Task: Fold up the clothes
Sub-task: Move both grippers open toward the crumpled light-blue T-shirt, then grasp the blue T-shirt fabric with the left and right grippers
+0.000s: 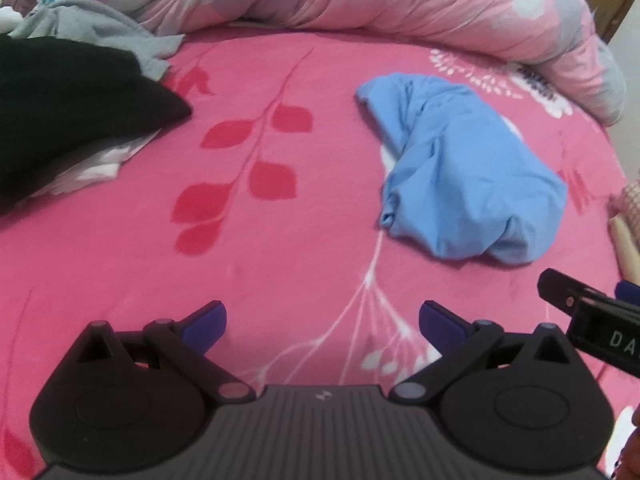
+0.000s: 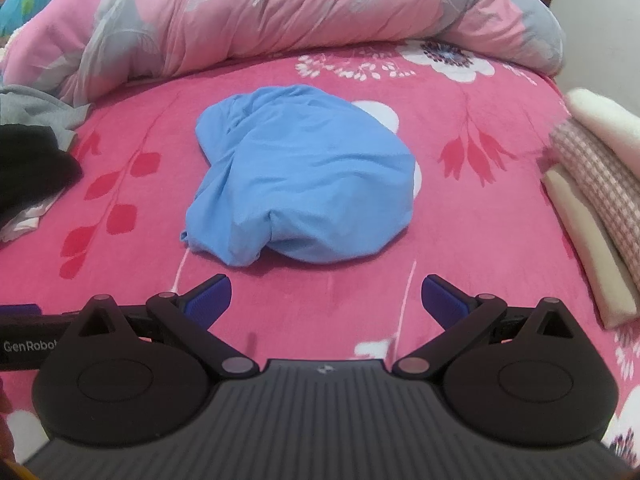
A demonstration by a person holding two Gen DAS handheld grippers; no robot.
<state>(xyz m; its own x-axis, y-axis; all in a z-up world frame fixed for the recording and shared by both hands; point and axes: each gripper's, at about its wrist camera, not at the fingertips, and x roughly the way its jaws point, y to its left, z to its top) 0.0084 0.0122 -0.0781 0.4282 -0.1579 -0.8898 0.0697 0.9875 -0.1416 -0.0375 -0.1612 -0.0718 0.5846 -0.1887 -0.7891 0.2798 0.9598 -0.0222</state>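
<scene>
Right wrist view: folded stack (image 2: 600,200) cut off at edge.

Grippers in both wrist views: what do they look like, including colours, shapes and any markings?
The left gripper and right gripper match: matte black ribbed bodies with a small pale logo, round black hubs, black linkage arms with pale pivot pins, and blue fingertip pads. White lettering reading GenRobot, cut off at the frame edge, shows on the left unit's side. No cables or sleeves are visible.

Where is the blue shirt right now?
The blue shirt lies crumpled mid-bed on the pink blanket, straight ahead of the right gripper, between the black clothes and the folded stack.
</scene>
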